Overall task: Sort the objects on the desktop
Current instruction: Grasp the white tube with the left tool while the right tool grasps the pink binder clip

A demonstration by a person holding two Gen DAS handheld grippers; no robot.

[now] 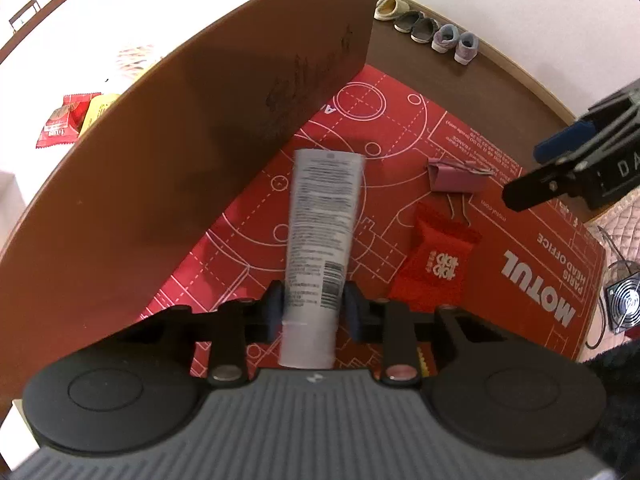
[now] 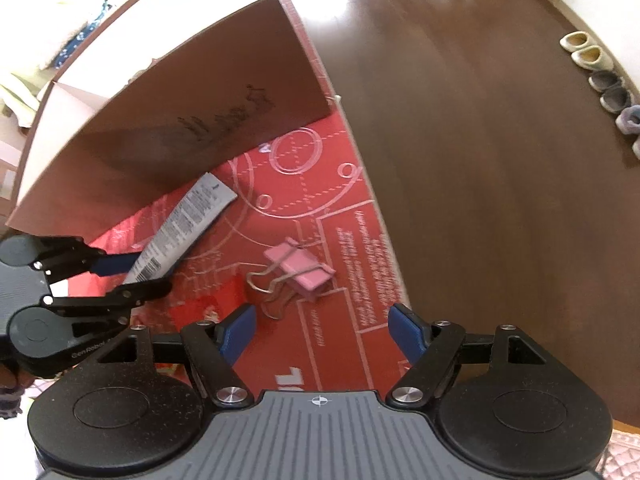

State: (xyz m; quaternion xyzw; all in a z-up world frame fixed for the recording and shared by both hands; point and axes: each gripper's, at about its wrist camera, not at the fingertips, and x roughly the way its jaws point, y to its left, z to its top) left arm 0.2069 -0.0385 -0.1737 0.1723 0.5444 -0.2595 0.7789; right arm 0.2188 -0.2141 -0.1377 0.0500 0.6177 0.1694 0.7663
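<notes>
A white tube (image 1: 318,236) with small black print is clamped near its cap end by my left gripper (image 1: 314,308), held just above the red printed mat (image 1: 400,128). The tube (image 2: 182,228) and left gripper (image 2: 132,276) also show at the left of the right wrist view. A pink binder clip (image 1: 456,178) and a red candy sachet (image 1: 434,260) lie on the mat to the right. My right gripper (image 2: 322,330) hovers open over the mat, just short of the binder clip (image 2: 302,266), with nothing between its fingers.
A tall brown cardboard flap (image 1: 160,160) stands close on the left of the tube. Red and yellow snack packets (image 1: 72,118) lie beyond it. Dark wood floor (image 2: 480,160) and a row of slippers (image 2: 604,84) lie past the mat's edge. A small fan (image 1: 624,300) sits at right.
</notes>
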